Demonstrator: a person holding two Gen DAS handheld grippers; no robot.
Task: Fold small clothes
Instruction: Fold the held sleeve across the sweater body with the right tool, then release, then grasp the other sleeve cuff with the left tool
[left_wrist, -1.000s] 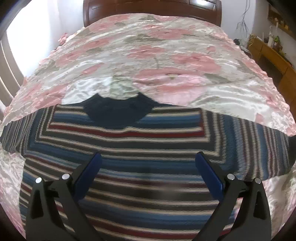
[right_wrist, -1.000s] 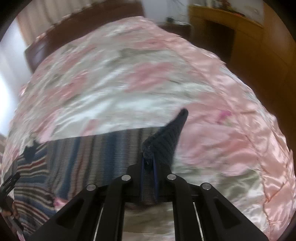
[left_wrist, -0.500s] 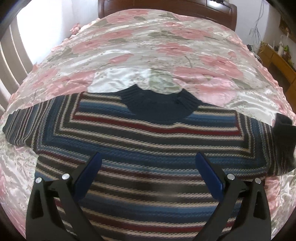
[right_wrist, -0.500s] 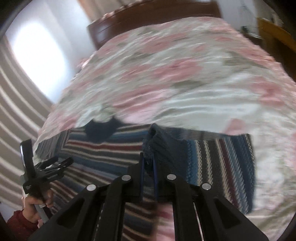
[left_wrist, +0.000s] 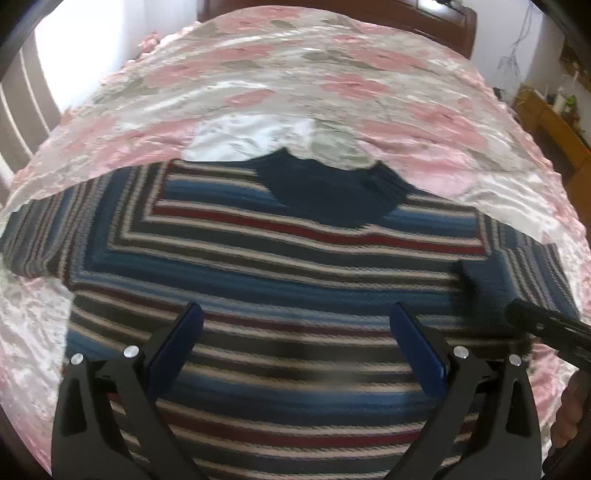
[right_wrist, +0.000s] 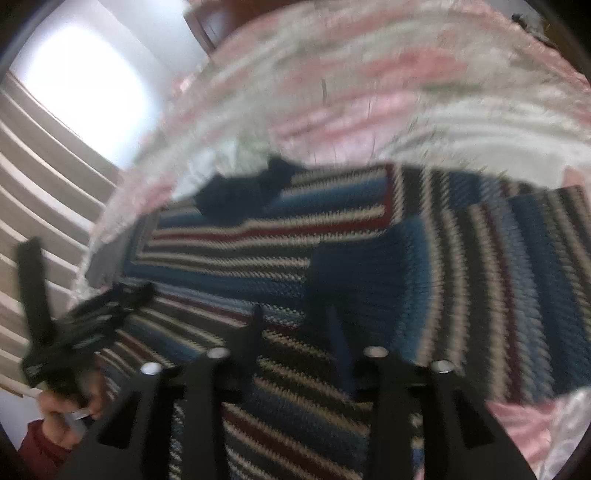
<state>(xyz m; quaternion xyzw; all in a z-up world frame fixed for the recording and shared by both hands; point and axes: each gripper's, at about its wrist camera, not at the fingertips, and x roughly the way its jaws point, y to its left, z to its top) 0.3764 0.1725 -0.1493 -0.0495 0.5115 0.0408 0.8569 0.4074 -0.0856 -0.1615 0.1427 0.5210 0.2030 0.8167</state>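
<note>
- one striped sweater (left_wrist: 280, 266) lay flat on the bed cover (left_wrist: 332, 85), navy collar (left_wrist: 328, 188) at the far edge, body running near toward the cams.
- stripes: blue, dark red, cream, black. counted 2 sleeves: left one (left_wrist: 40, 229) spread out flat to the left; right one (right_wrist: 509, 280) folded in over the body's right side, its navy cuff (right_wrist: 354, 280) lying on the chest.
- 2 grippers in all. left gripper (left_wrist: 295, 325) hovered over the lower body of the sweater, jaws wide apart, nothing between them; 2 blue pads (left_wrist: 177, 343) seen.
- right gripper (right_wrist: 295, 325) sat low over the cuff, jaws parted w/ a gap; view blurred, couldn't tell if the fingers touched the knit.
- right wrist view also caught the left gripper at near left, w/ 1 hand (right_wrist: 70, 410) and a red sleeve (right_wrist: 37, 446) on it.
- 1 wooden headboard (left_wrist: 436, 22) at the far end, 1 window (right_wrist: 81, 70) far left, 1 wooden cabinet (left_wrist: 554, 125) far right.
</note>
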